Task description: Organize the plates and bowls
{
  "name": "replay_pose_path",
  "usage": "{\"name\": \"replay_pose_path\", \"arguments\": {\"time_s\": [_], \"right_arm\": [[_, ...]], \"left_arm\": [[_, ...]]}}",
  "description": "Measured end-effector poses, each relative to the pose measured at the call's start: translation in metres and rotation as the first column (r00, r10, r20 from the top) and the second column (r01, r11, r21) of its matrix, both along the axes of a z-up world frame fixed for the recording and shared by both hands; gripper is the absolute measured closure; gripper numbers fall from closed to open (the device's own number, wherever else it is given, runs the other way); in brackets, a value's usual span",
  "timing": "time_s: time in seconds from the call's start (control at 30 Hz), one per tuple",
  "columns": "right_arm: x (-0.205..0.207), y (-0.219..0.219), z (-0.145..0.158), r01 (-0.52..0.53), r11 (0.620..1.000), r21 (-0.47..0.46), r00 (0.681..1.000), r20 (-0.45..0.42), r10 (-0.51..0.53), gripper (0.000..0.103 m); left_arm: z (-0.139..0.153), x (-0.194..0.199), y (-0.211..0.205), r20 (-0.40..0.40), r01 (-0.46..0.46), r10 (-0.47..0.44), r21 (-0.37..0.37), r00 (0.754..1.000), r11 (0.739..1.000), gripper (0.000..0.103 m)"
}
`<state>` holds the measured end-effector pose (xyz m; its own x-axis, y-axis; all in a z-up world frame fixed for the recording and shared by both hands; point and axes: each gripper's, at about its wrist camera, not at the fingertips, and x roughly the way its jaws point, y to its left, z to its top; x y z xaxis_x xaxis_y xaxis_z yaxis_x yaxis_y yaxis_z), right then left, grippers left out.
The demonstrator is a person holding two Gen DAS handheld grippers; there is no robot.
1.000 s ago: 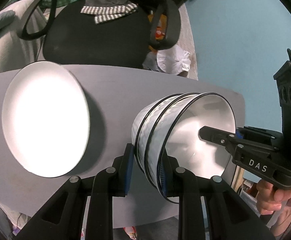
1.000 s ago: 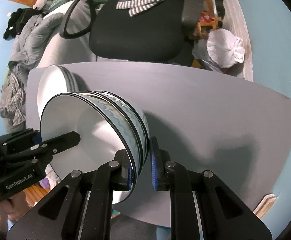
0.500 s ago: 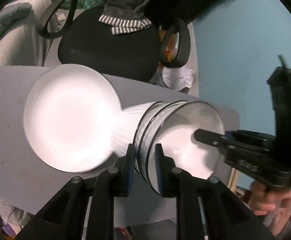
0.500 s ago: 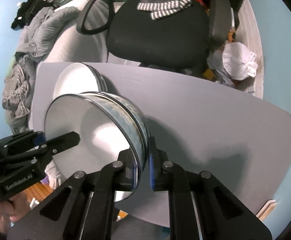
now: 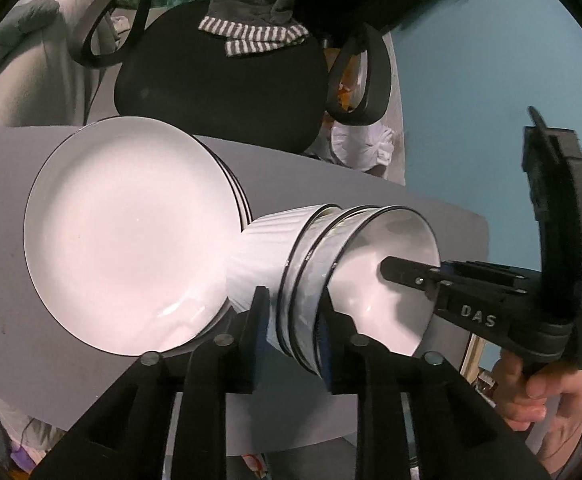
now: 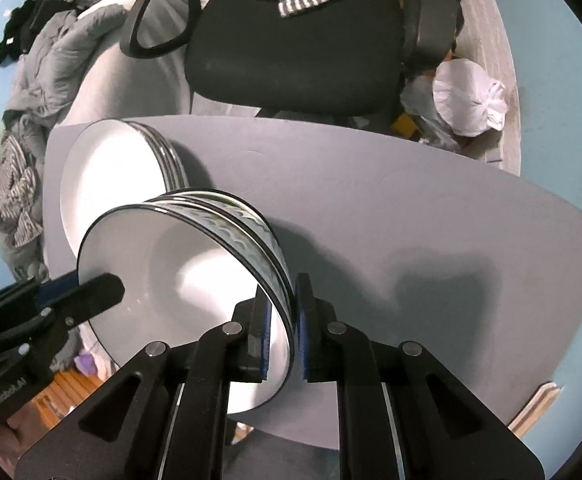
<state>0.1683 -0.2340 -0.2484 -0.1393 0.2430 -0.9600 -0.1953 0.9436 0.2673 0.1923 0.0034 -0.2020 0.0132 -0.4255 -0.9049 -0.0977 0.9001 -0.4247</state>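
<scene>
Bowls (image 5: 331, 276), nested in a stack, hang between both grippers above the grey bench (image 6: 411, 200), right over the near edge of the plates (image 5: 131, 232). The right gripper (image 6: 283, 320) pinches the rim tight. The left gripper (image 5: 291, 328) straddles the opposite wall, its jaws having just been opening. Judging by this, the carry is ending; next the stack needs lowering gently, level, onto the plates.

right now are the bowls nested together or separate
Nested: the bowls sit one inside another, three dark rims stacked close. The left gripper and right gripper each straddle the stack's edge beside the plates.
</scene>
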Motion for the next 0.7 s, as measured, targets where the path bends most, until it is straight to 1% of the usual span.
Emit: {"name": "replay_pose_path", "arguments": {"time_s": [0.03,0.1,0.13,0.2,0.27,0.37,0.47,0.63,0.7], "right_arm": [[0.000,0.001,0.001,0.004,1.000,0.001,1.000,0.001,-0.004,0.091],[0.001,0.000,0.002,0.014,1.000,0.009,1.000,-0.001,-0.014,0.091],[0.002,-0.001,0.001,0.021,1.000,0.015,1.000,-0.005,-0.021,0.091],[0.002,-0.001,-0.001,0.031,0.999,0.020,0.999,-0.010,-0.031,0.091],[0.001,-0.002,-0.005,0.035,0.999,0.022,0.999,-0.014,-0.035,0.090],[0.002,-0.006,-0.007,0.048,0.998,0.033,0.999,-0.023,-0.047,0.090],[0.002,-0.008,-0.009,0.059,0.997,0.042,0.998,-0.031,-0.057,0.090],[0.001,-0.009,-0.009,0.056,0.997,0.051,0.998,-0.030,-0.054,0.090],[0.001,-0.010,-0.009,0.054,0.997,0.053,0.998,-0.029,-0.052,0.090]], "left_arm": [[-0.001,0.000,0.003,-0.006,-0.008,0.008,-0.006,1.000,1.000,0.073],[-0.005,0.000,0.007,-0.019,-0.028,0.027,-0.015,0.999,1.000,0.065],[-0.007,0.000,0.007,-0.022,-0.028,0.028,-0.016,0.999,0.999,0.063],[-0.009,-0.001,0.006,-0.020,-0.013,0.012,-0.009,1.000,1.000,0.054],[-0.010,-0.003,0.005,-0.018,-0.004,0.004,0.000,1.000,1.000,0.047],[-0.011,-0.003,0.003,-0.021,0.000,0.000,-0.002,1.000,1.000,0.046],[-0.010,-0.002,0.001,-0.012,0.012,-0.012,0.013,1.000,1.000,0.046],[-0.013,-0.003,0.004,-0.031,-0.015,0.015,0.005,0.999,1.000,0.044],[-0.013,-0.004,0.006,-0.032,-0.025,0.025,0.008,0.999,1.000,0.041]]}}
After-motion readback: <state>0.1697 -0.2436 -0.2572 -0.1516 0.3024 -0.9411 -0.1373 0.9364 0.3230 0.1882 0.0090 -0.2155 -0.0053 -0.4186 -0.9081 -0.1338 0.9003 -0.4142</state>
